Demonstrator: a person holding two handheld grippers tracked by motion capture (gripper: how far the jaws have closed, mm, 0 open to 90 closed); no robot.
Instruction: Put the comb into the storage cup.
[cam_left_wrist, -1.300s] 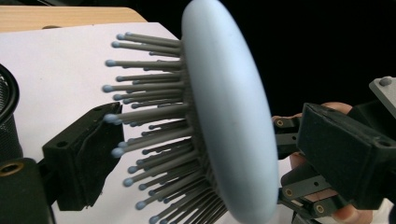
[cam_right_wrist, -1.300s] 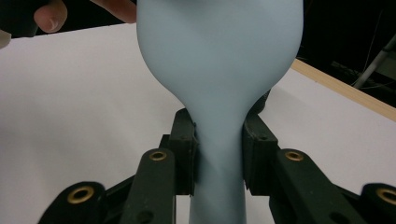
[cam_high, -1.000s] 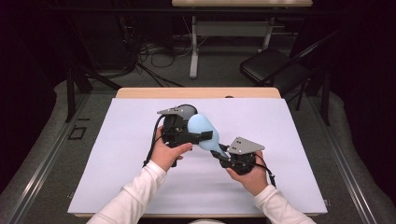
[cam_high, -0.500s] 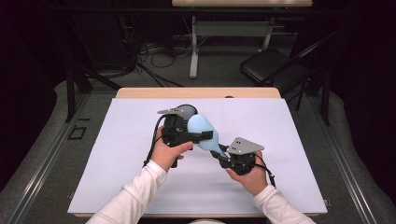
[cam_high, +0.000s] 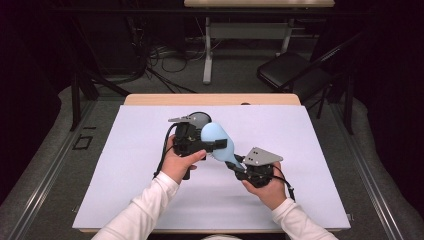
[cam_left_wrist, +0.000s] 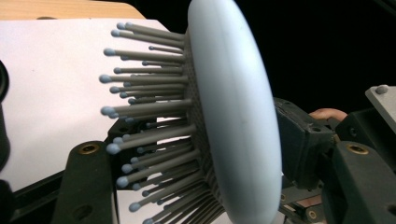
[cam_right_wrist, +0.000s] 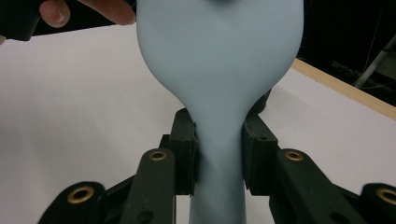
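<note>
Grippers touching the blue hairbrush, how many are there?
2: the right gripper clamps the hairbrush by its handle; the left gripper, jaws just closing, takes its head.

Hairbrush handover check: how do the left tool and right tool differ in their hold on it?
The right tool clamps the hairbrush handle, pads pressing both sides; the left tool straddles its wide head, bristles one side, back the other. The left tool's jaws have just been closing, contact unclear; the right tool's grip is firm. Both are black and hand-held.
</note>
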